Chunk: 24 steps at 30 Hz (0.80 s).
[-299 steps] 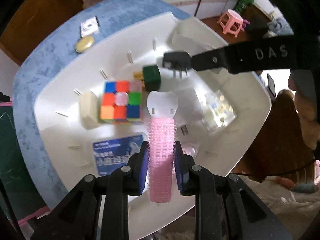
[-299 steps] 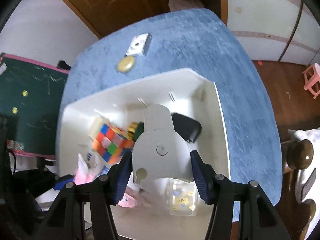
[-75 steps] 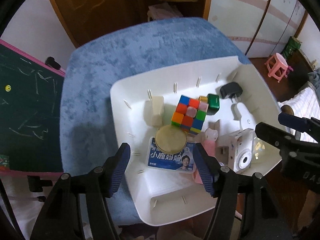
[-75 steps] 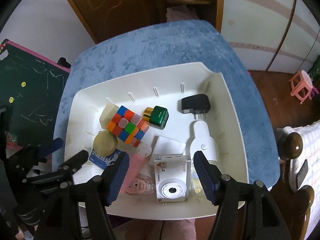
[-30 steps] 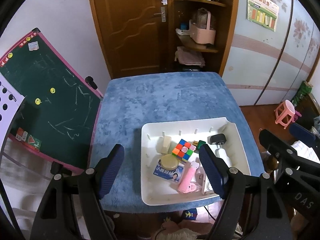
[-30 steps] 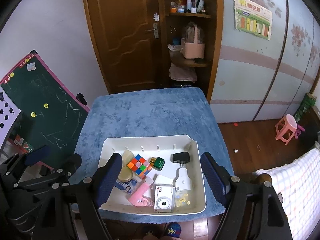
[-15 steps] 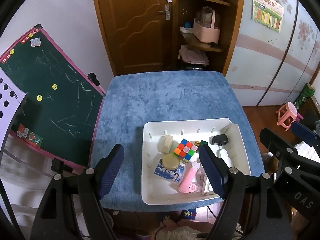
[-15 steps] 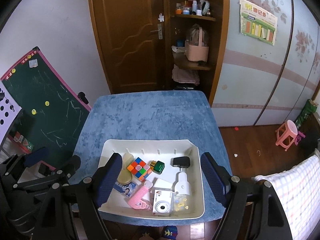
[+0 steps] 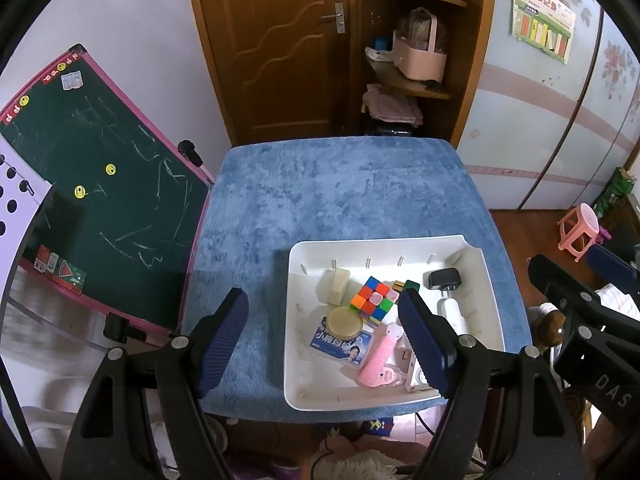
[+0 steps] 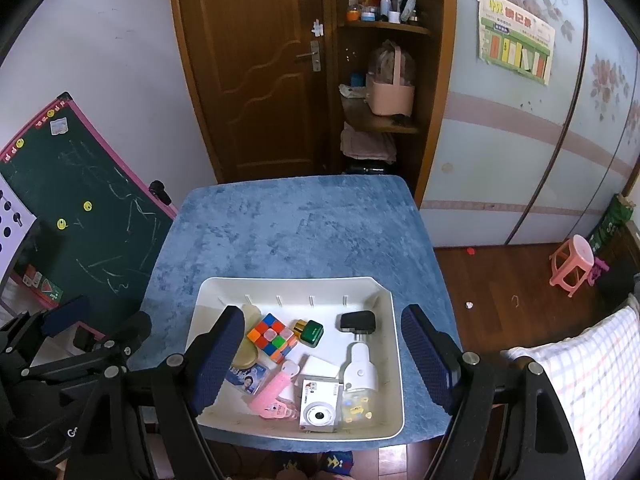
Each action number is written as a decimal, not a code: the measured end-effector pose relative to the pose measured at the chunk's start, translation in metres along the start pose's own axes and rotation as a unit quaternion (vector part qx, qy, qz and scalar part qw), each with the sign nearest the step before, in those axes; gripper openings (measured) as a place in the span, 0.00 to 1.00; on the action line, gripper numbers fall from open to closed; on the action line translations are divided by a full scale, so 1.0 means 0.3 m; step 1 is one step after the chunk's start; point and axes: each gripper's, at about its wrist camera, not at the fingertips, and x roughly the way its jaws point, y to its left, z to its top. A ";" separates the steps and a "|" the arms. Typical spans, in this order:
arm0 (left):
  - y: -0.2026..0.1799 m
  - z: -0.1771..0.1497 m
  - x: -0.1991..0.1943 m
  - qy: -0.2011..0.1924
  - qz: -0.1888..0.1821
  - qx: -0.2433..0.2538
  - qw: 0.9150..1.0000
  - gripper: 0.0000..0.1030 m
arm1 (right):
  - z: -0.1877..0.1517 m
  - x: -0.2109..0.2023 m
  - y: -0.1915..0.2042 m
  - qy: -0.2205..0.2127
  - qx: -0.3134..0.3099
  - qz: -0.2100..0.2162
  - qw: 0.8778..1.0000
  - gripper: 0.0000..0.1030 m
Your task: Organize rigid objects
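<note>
While we hold both tools high above the table, the left gripper [image 9: 322, 338] has its blue-padded jaws spread wide with nothing between them, and the right gripper [image 10: 322, 356] is parted just as wide and equally empty. Below them we see the white plastic tray [image 10: 394, 344] sitting on the blue plush tablecloth [image 10: 296, 232], near its front edge. Inside the tray we count a multicoloured puzzle cube [image 10: 272, 337], a small green box with a gold cap [image 10: 311, 332], a black plug adapter [image 10: 357, 322], a white instant camera [image 10: 319, 405], a pink hair roller [image 10: 274, 390], a round tan tin [image 9: 344, 319] and a blue printed packet [image 9: 342, 343]. Off to the left we see a green chalkboard with a pink frame [image 9: 100, 184] leaning beside the table.
</note>
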 end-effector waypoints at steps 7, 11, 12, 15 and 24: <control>0.003 0.002 0.012 0.006 0.001 -0.003 1.000 0.78 | 0.004 0.007 -0.004 0.003 -0.001 0.001 1.000 0.79; 0.003 0.006 0.026 0.012 0.000 -0.005 1.000 0.78 | 0.006 0.013 -0.005 0.004 -0.001 0.002 1.000 0.79; 0.003 0.008 0.029 0.013 0.000 -0.005 1.000 0.78 | 0.006 0.014 -0.005 0.005 -0.001 0.001 1.000 0.79; 0.004 0.013 0.036 0.016 -0.003 -0.005 1.000 0.78 | 0.006 0.027 -0.003 0.007 0.000 0.001 1.000 0.79; 0.005 0.015 0.039 0.016 -0.002 -0.005 1.000 0.78 | 0.007 0.041 -0.004 0.011 0.002 0.001 1.000 0.79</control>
